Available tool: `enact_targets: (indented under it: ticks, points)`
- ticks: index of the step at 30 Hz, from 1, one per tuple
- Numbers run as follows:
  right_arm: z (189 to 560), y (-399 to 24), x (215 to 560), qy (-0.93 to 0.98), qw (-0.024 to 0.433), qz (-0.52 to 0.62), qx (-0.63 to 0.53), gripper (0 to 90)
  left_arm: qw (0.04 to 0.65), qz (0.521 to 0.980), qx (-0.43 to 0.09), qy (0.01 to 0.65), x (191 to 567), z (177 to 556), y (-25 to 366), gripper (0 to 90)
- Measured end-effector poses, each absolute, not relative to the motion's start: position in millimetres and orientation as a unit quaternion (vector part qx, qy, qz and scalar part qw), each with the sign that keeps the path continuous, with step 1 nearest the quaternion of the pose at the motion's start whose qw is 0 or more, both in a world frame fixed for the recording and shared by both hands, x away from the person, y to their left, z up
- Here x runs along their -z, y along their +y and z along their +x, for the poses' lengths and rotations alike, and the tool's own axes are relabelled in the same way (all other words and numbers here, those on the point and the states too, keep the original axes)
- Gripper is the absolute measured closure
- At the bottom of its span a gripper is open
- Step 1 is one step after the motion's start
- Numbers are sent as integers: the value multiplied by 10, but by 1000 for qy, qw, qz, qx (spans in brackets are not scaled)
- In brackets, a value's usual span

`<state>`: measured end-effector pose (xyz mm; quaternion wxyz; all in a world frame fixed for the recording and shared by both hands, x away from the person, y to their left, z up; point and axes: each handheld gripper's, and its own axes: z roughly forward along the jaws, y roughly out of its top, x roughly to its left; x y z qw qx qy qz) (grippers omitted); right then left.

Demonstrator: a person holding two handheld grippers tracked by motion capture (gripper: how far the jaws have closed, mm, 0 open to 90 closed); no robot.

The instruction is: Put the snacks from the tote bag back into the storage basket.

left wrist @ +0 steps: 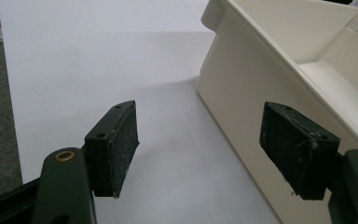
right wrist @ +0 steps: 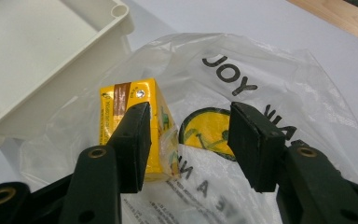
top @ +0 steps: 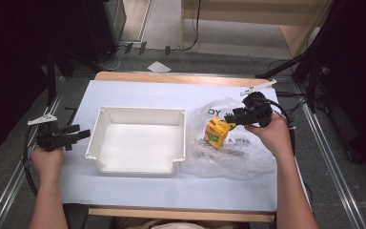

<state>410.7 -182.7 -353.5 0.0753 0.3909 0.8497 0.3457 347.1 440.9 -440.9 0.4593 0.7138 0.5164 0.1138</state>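
Right claw (right wrist: 186,140): open, I hold it at the yellow carton (right wrist: 133,126).
Risk: plastic bag (right wrist: 261,93) film snags, carton slips.
Left claw (left wrist: 200,149): open, idle beside white tray (left wrist: 242,84).

left claw (left wrist: 200,154) wide open over white sheet (left wrist: 98,56), r jaw just beside cream bin (left wrist: 242,88) wall.

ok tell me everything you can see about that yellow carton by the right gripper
The yellow carton is a small box-shaped drink carton, seemingly coated card, with green print on its sides, a brown stripe and a silvery straw-hole seal on top. It stands on the clear plastic bag, just right of the white tray. The right gripper is open beside it; one jaw lies against or just before its side, and contact is unclear.
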Motion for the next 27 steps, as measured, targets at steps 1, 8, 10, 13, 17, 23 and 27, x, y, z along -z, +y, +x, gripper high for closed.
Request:
enact_targets:
  ticks: [1, 8, 10, 13, 17, 23, 27]
  points:
    - [4109, -1822, 3536, 851, 74, 389, -346, 502, 459, 714, -114, 516, 4410, 3472, 4410, 292]
    - [4078, -1756, 3488, 854, 70, 382, -345, 477, 458, 713, -115, 518, 4410, 3472, 4412, 291]
    - [4056, -1724, 3471, 856, 72, 379, -343, 464, 459, 713, -115, 517, 4407, 3468, 4412, 291]
    - [4032, -1686, 3454, 861, 75, 372, -339, 460, 459, 715, -115, 515, 4400, 3462, 4408, 291]
    - [4000, -1641, 3432, 867, 72, 360, -336, 500, 457, 715, -115, 516, 4404, 3473, 4401, 291]
    - [3994, -1551, 3448, 874, 65, 356, -324, 428, 455, 716, -115, 517, 4416, 3483, 4400, 291]
    - [3990, -1501, 3485, 879, 54, 356, -312, 433, 456, 717, -115, 515, 4409, 3479, 4392, 291]
